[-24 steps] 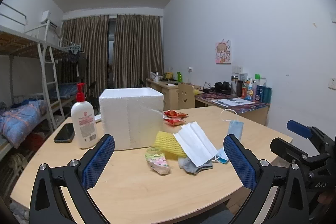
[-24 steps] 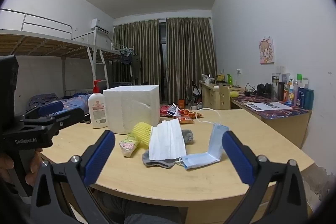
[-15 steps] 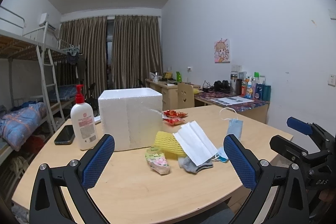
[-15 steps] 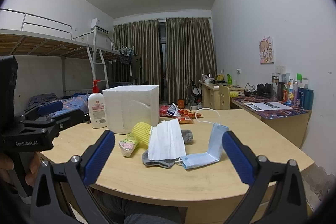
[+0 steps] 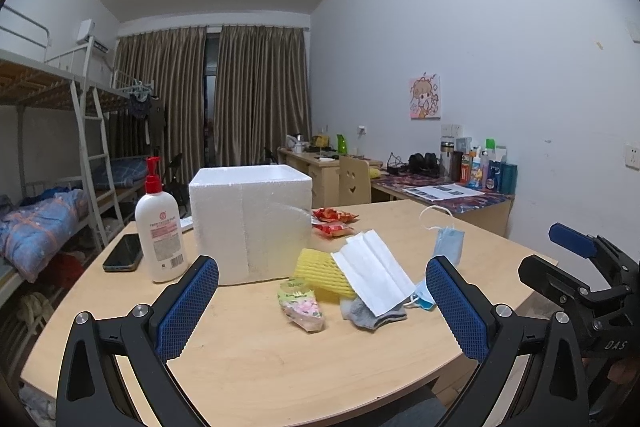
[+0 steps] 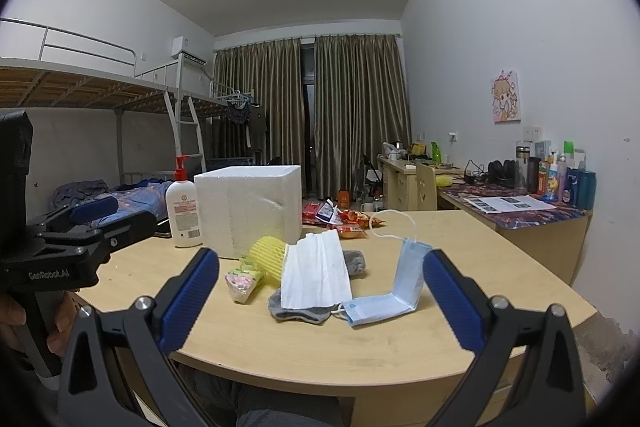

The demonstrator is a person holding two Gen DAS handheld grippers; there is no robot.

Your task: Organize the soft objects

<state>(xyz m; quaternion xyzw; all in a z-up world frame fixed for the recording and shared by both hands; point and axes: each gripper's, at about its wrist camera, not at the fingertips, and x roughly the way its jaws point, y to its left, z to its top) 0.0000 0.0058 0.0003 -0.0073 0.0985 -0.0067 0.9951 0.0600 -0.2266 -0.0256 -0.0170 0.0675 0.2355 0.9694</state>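
Left wrist view: the left gripper hangs over the near edge of the round wooden table, jaws spread wide and empty, as are those of the right gripper. Just beyond, a white pleated face mask lies over a grey sock and a yellow foam net sleeve, its long axis running from near-right to far-left. Behind stands a white foam box.

Left gripper fingers spread wide, nothing held, right gripper likewise, both nearly level

2 masks, 1 sock, 1 box
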